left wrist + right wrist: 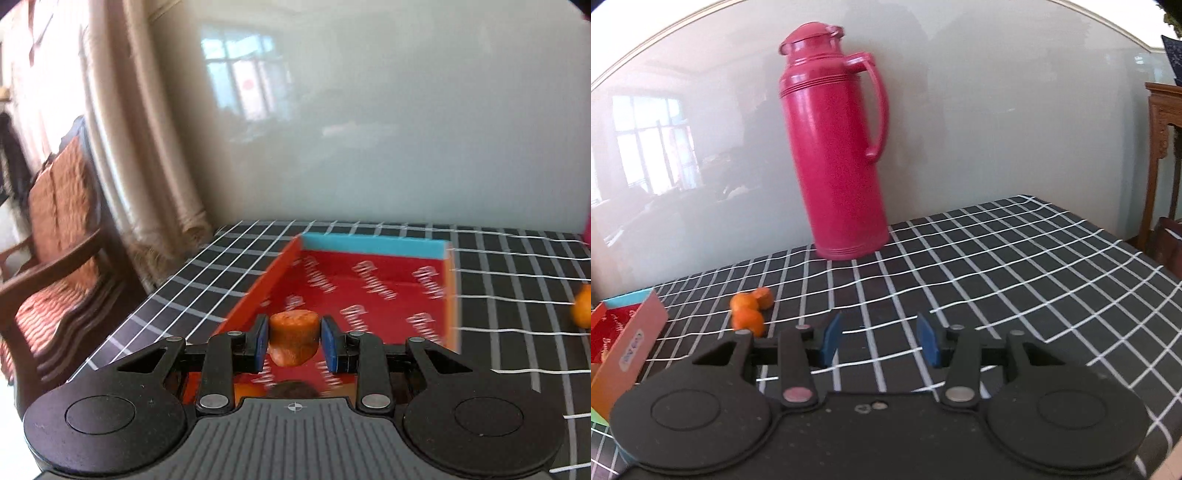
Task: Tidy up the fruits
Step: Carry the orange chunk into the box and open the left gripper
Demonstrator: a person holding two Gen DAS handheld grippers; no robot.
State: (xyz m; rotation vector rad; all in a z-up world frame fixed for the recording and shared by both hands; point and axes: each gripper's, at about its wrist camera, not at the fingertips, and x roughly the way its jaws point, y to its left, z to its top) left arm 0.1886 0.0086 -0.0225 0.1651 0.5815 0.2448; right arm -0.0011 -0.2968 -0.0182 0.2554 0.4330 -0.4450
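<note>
Hovering over the red box (369, 280), the left gripper (294, 341) is pinching an orange fruit (293, 338) that's risking slipping early, while the right gripper (879, 341) is sitting wide open and empty near loose fruits (750, 312) on the table (997, 266).

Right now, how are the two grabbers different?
The left gripper has an orange fruit between its blue pads, while the right gripper has nothing between its pads. The left gripper hangs over the red box, while the right gripper is over the checked tablecloth, facing the pink thermos. Both are black with blue pads.
</note>
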